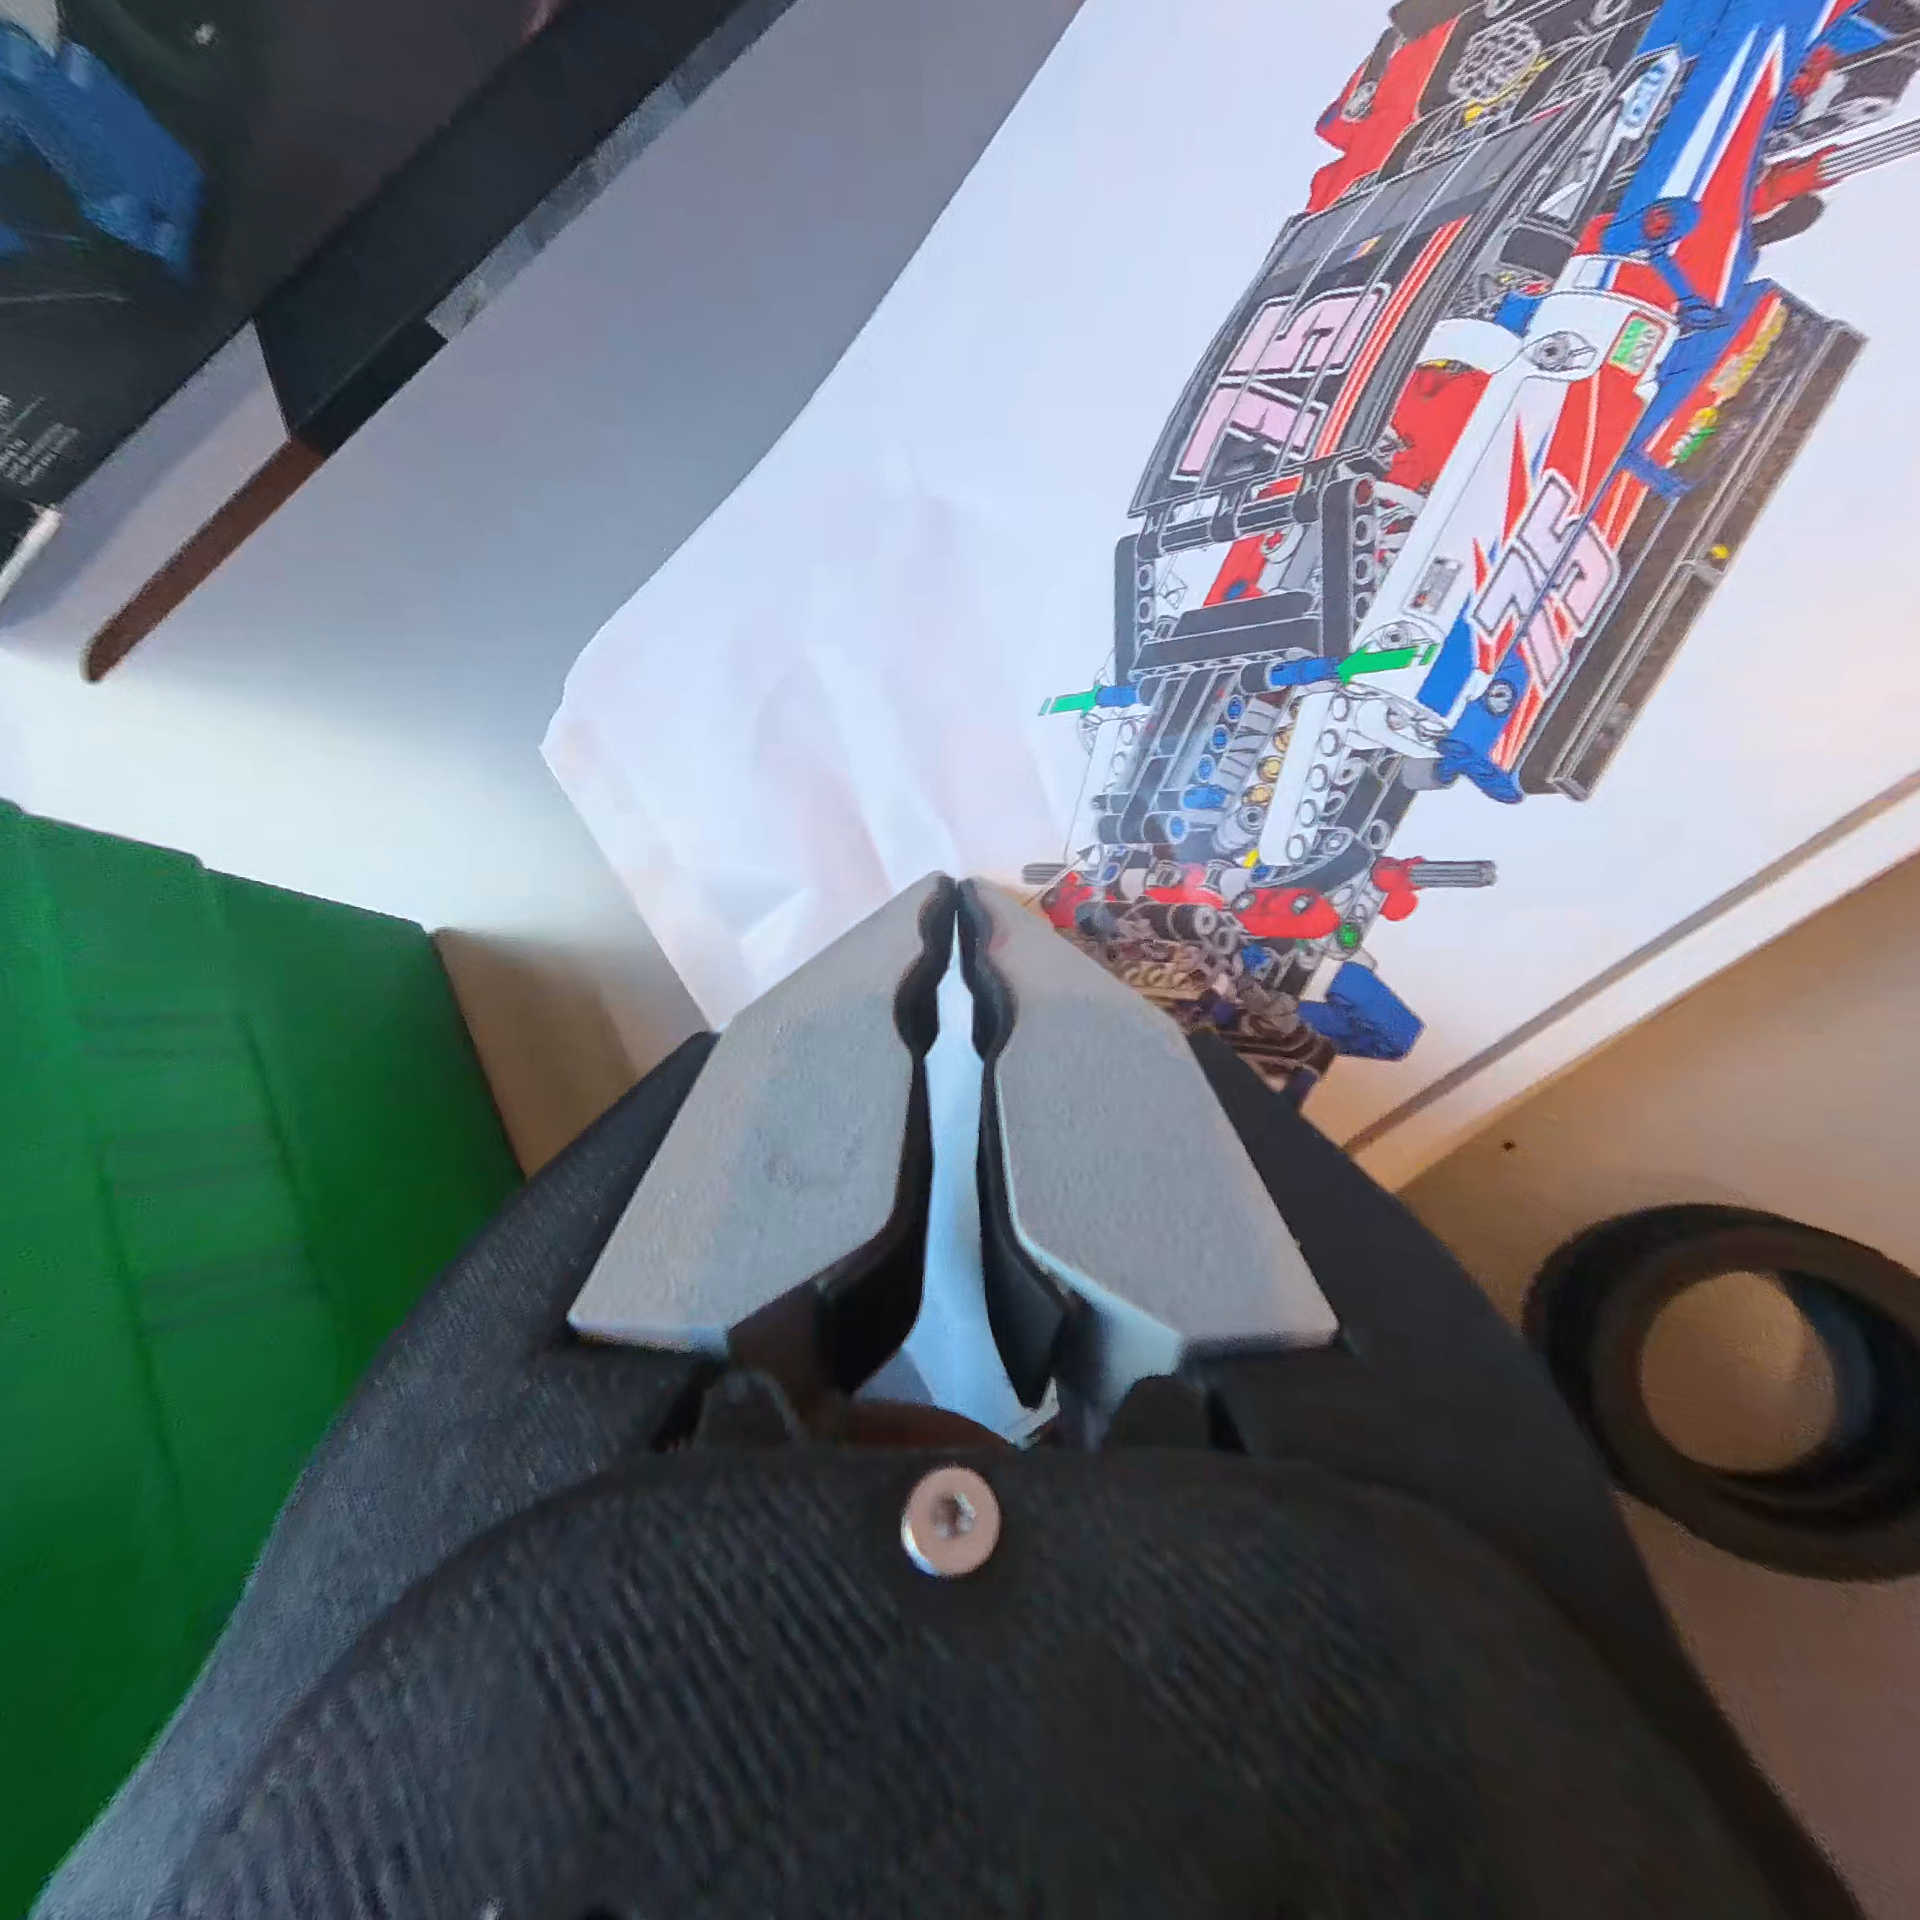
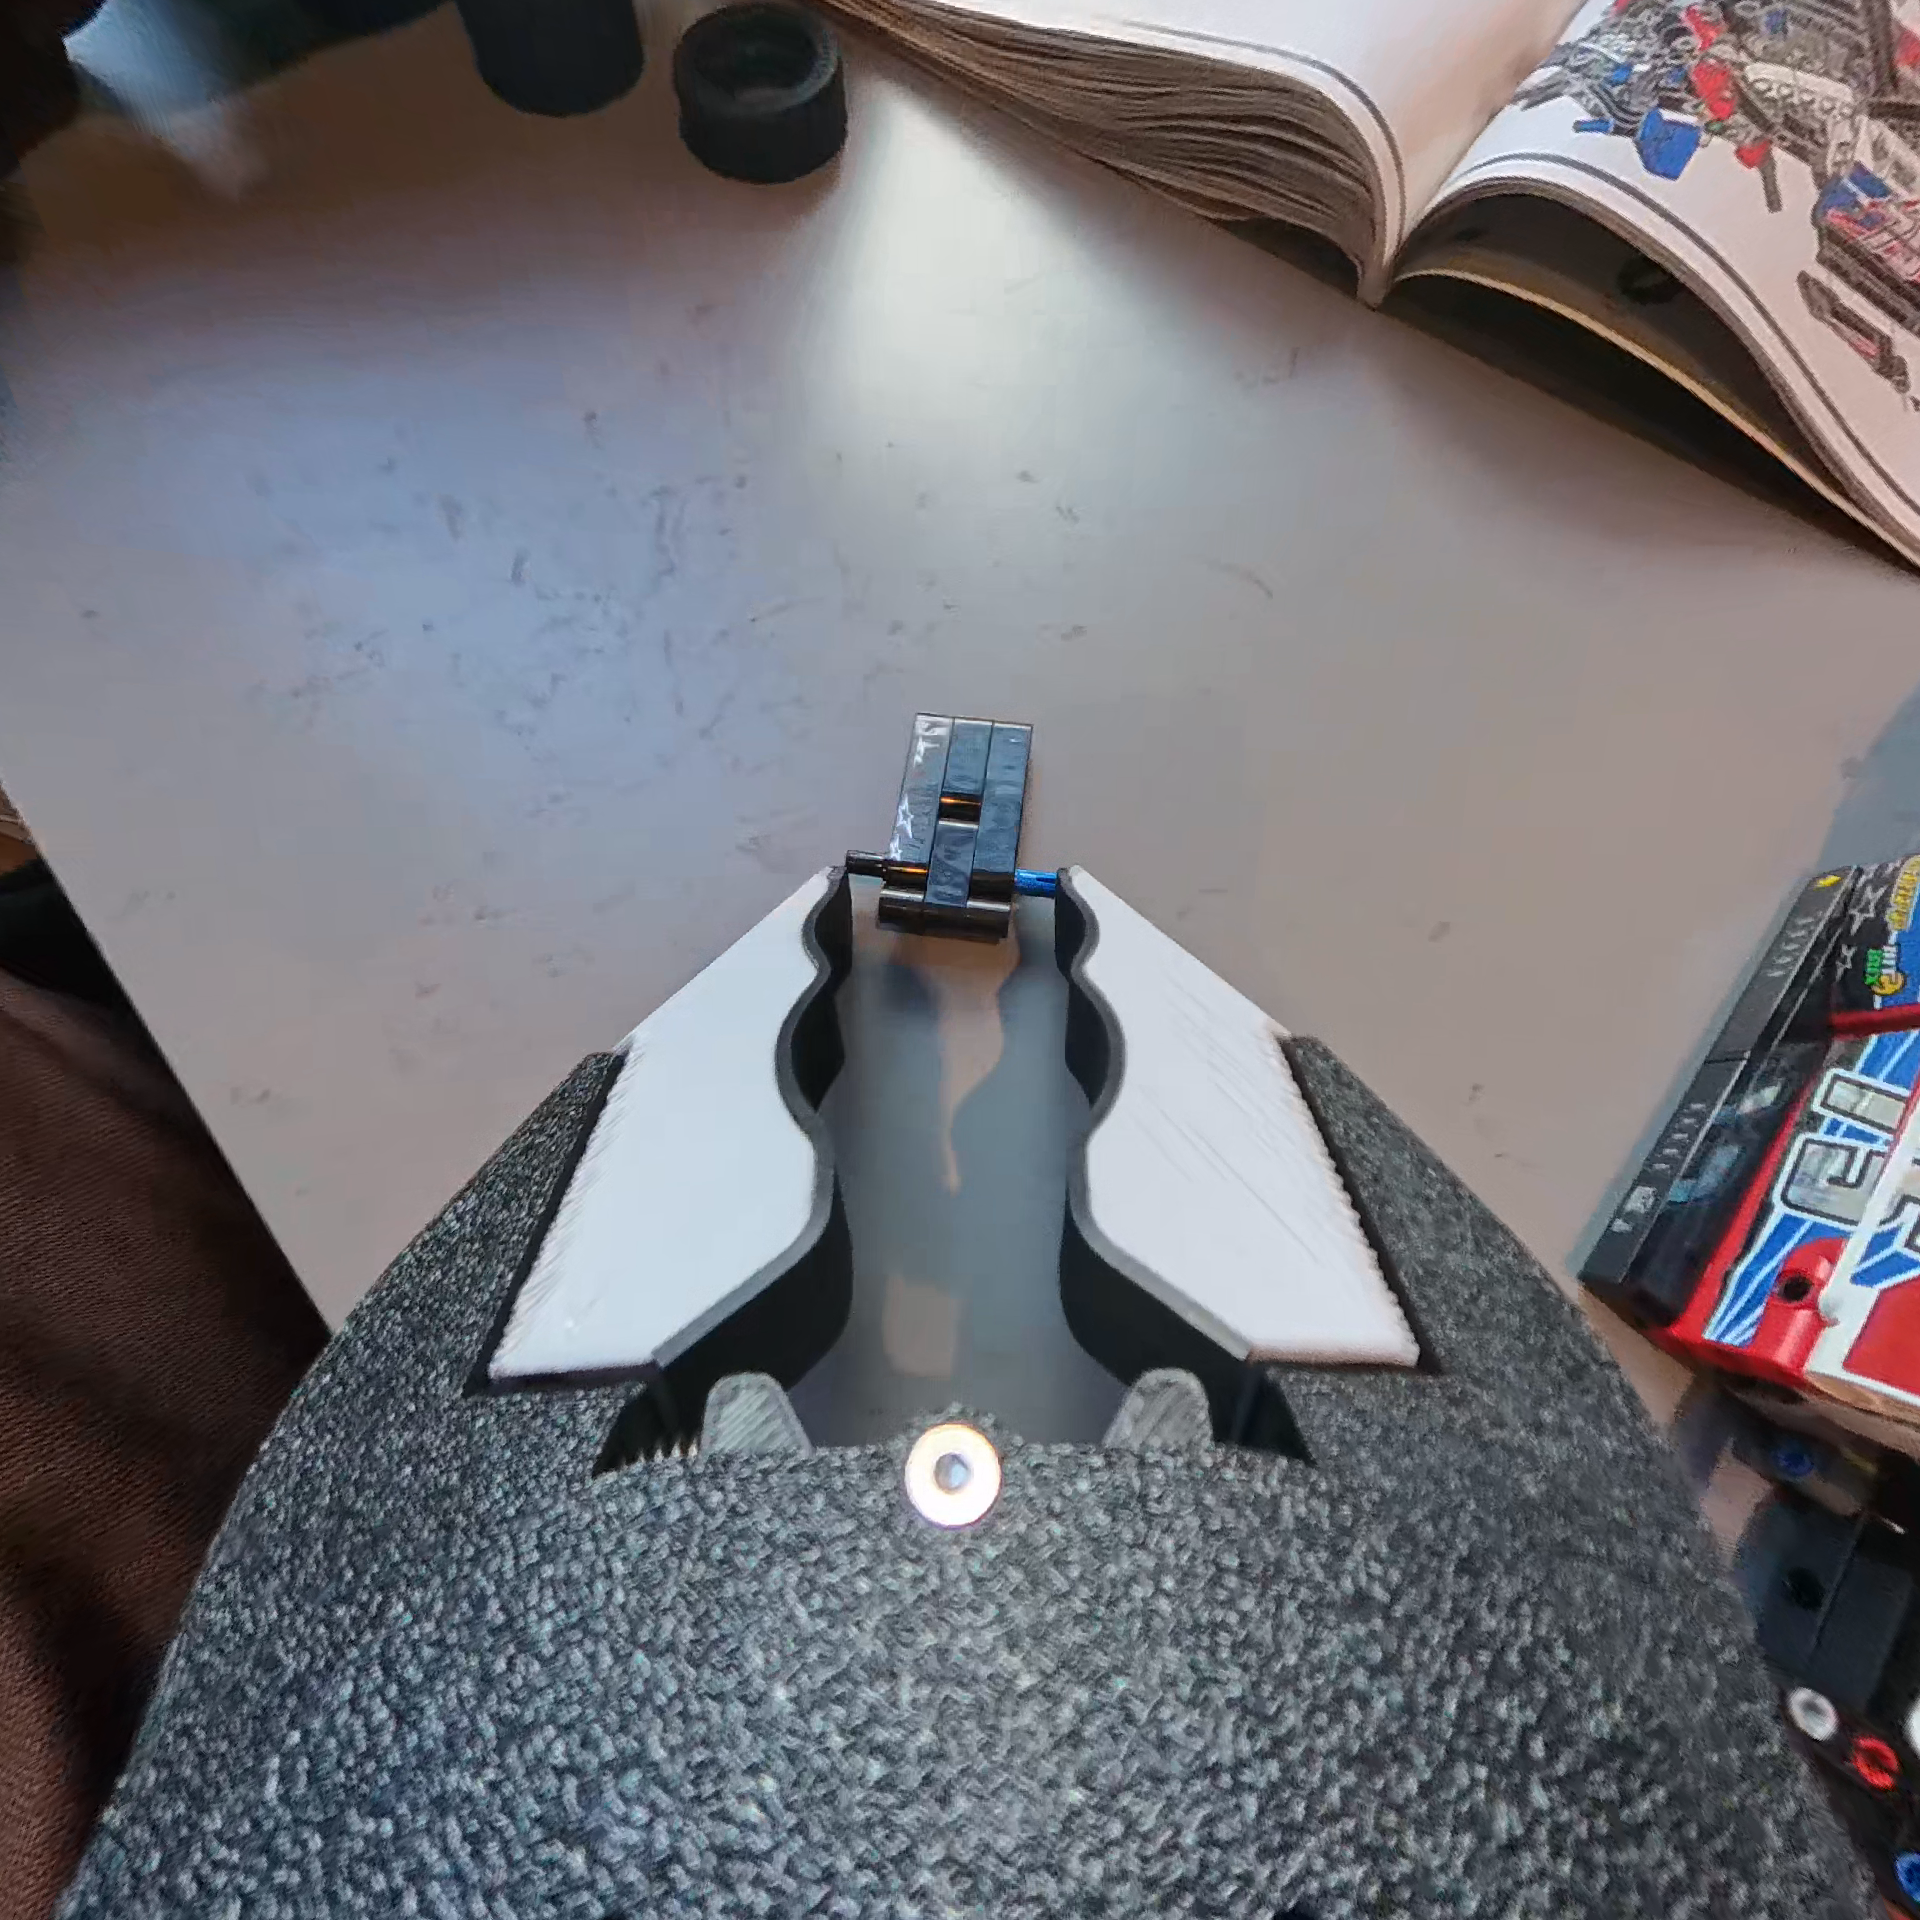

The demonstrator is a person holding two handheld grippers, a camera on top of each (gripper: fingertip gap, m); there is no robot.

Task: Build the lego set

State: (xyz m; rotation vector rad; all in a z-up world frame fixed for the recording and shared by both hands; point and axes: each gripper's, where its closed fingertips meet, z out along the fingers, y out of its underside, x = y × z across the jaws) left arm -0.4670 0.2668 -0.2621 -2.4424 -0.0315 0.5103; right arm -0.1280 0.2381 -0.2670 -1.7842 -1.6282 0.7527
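Note:
In the right wrist view a small black lego assembly (image 2: pixel 961 821) lies on the pale table (image 2: pixel 520 520). A black pin (image 2: pixel 864 860) sticks out of its left side and a blue pin (image 2: pixel 1036 883) out of its right. My right gripper (image 2: pixel 951 883) is closed on it: the left fingertip touches the end of the black pin and the right fingertip the end of the blue pin. In the left wrist view my left gripper (image 1: pixel 956 894) is shut, its tips together over the lower edge of the open instruction booklet (image 1: pixel 1039 416). Whether it pinches a page I cannot tell.
The booklet (image 2: pixel 1455 125) lies open at the back right. Black tyres (image 2: pixel 758 88) stand at the back, and one tyre (image 1: pixel 1725 1382) lies right of my left gripper. A partly built red, white and blue model (image 2: pixel 1787 1195) sits at the right edge. A green bin (image 1: pixel 156 1195) is on the left. The gap from one gripper's tips to the other's is roughly 35 centimeters.

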